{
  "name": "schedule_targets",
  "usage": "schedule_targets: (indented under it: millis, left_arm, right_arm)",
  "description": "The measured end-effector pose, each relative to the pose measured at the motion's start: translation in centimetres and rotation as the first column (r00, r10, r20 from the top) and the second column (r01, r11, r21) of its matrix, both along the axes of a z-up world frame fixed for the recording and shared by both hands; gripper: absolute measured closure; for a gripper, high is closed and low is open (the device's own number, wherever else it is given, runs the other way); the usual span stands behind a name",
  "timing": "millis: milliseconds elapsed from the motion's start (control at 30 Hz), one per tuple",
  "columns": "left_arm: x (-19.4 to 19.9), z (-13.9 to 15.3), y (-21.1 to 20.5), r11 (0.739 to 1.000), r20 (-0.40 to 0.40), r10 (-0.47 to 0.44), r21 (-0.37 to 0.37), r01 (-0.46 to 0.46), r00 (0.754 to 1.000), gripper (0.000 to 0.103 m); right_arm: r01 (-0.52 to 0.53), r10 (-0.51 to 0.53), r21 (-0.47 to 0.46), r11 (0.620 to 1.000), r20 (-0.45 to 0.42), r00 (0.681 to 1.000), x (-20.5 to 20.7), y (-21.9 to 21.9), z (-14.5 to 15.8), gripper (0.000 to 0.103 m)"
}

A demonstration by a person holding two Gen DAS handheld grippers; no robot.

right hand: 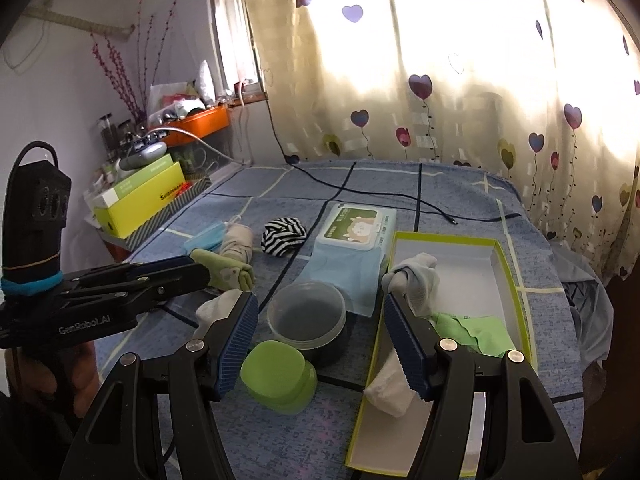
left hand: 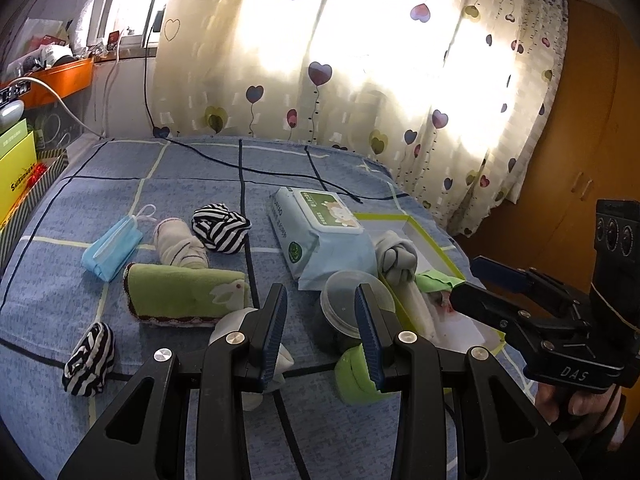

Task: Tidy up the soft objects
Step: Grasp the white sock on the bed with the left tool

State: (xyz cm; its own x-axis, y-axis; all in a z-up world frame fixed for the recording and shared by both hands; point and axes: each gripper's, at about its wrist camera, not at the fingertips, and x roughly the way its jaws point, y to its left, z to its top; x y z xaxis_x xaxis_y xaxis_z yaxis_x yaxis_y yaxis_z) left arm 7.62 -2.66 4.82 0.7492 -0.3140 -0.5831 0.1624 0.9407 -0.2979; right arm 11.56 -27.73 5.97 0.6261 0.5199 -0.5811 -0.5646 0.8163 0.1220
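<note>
On the blue checked bed lie a rolled green towel [left hand: 188, 294], a beige sock roll [left hand: 180, 246], two striped sock balls [left hand: 220, 226] [left hand: 90, 360], a blue face mask [left hand: 112, 250] and a white sock [right hand: 218, 306]. A green-rimmed white box [right hand: 506, 280] holds a grey sock bundle [right hand: 418, 280], a green cloth [right hand: 476, 330] and a white sock [right hand: 390, 388]. My left gripper [left hand: 322, 338] is open and empty above the bed. My right gripper [right hand: 320, 344] is open and empty, hovering over the box's left edge; it also shows in the left wrist view [left hand: 480, 280].
A wet-wipes pack [left hand: 320, 236] lies mid-bed beside a clear lidded tub [right hand: 306, 322] and a green soft case [right hand: 278, 376]. A black cable [right hand: 384, 196] crosses the far bed. Yellow boxes [right hand: 136, 200] stand left; a heart-print curtain [right hand: 440, 80] hangs behind.
</note>
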Motion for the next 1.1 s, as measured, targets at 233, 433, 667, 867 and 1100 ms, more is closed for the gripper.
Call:
schedule_targets:
  millis: [233,433,667,867,1100]
  left_arm:
    - [0.0,-0.9,1.5,1.0,-0.023,0.028,-0.013,-0.029,0.999,0.066]
    - [-0.2,-1.6,2.9,0.998,-0.036,0.059,-0.012,-0.059,0.998,0.066]
    - [0.2,-3.0,3.7,0.997,-0.071,0.077,-0.001,-0.077,0.995,0.066]
    - [1.0,-4.7,2.8,0.998,-0.118,0.055,0.03,-0.052,0.991,0.054]
    - [2.2,-6.9,2.5,0.998,-0.177,0.053,0.04,-0.046,0.983,0.046]
  right_arm:
    - [-0.039,0.039,0.002,0.999,-0.011,0.999,0.1,1.3,-0.4,0.037]
    - [-0.079,0.079,0.004,0.997,-0.021,0.997,0.2,2.5,-0.8,0.038]
    - [-0.107,0.108,0.004,0.994,-0.028,0.994,0.5,3.4,-1.1,0.038]
    - [-0.116,0.116,0.0,0.993,-0.039,0.992,0.8,3.7,-1.4,0.038]
    - [-0.12,0.119,-0.008,0.993,-0.05,0.992,1.2,4.0,-1.7,0.038]
